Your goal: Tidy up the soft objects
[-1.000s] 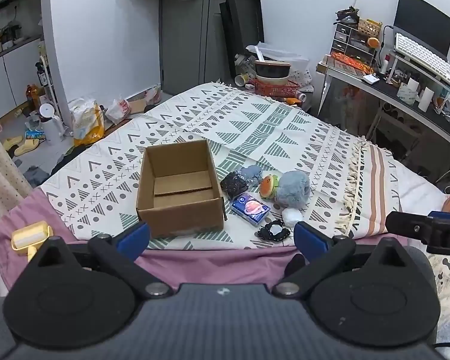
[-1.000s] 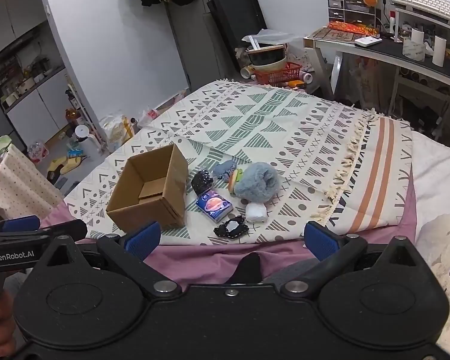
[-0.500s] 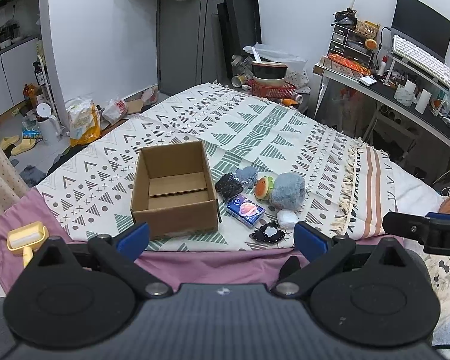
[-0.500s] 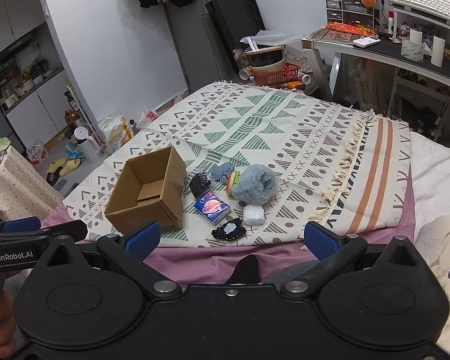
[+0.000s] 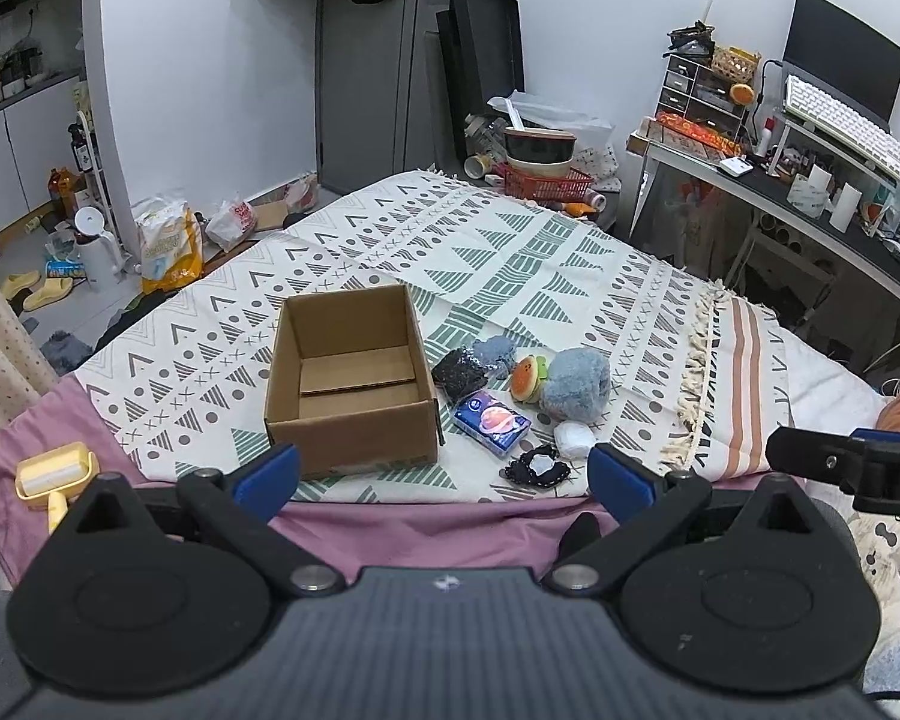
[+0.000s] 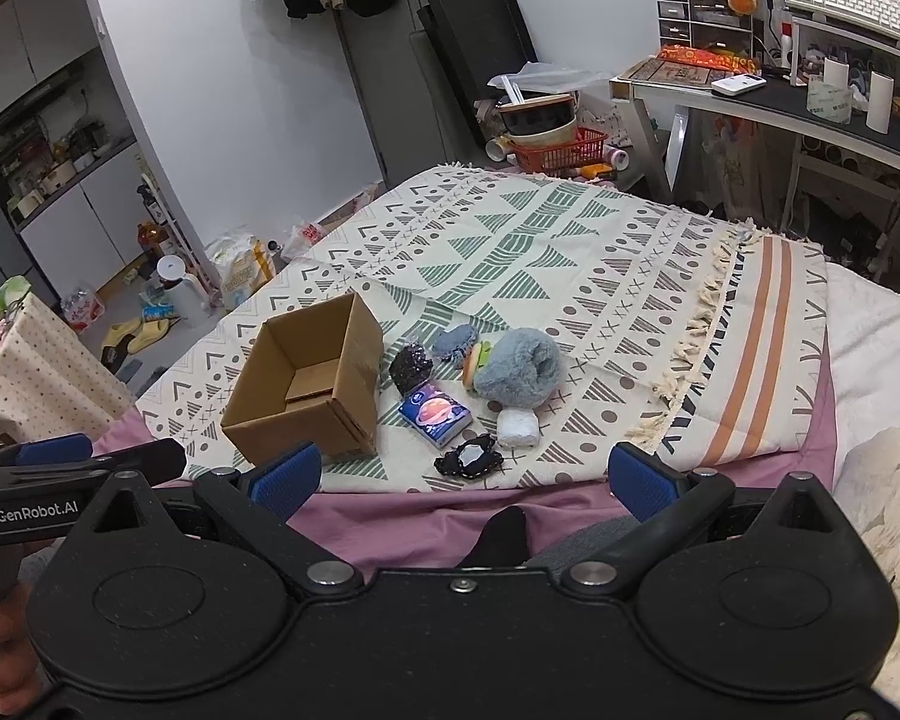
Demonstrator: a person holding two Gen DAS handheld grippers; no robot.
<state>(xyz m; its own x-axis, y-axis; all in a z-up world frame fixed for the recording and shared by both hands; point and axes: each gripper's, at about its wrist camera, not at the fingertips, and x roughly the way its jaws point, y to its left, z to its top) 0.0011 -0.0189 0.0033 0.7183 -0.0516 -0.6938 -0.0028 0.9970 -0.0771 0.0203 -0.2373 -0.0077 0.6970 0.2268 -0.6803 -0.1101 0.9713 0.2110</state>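
Note:
An open, empty cardboard box (image 5: 351, 381) (image 6: 306, 384) stands on the patterned blanket (image 5: 510, 252). To its right lie a blue fluffy plush (image 5: 575, 384) (image 6: 519, 369) with a burger-like toy (image 5: 527, 378) against it, a black mesh puff (image 5: 459, 367) (image 6: 411, 365), a blue tissue pack (image 5: 492, 423) (image 6: 435, 413), a white roll (image 5: 573, 439) (image 6: 517, 427) and a black-rimmed item (image 5: 537, 468) (image 6: 468, 457). My left gripper (image 5: 444, 474) is open and empty, well short of the box. Equally open and empty, my right gripper (image 6: 462, 480) hangs back from the pile.
A yellow lint roller (image 5: 54, 480) lies on the purple sheet (image 5: 426, 531) at the left. A desk (image 5: 810, 210) with keyboard and monitor stands at the right. Bags and bottles litter the floor (image 5: 90, 276) on the left; a red basket (image 5: 546, 183) sits beyond the bed.
Both grippers have drawn back and up slightly, so the box and soft items look a little smaller and farther. Nothing on the blanket has moved.

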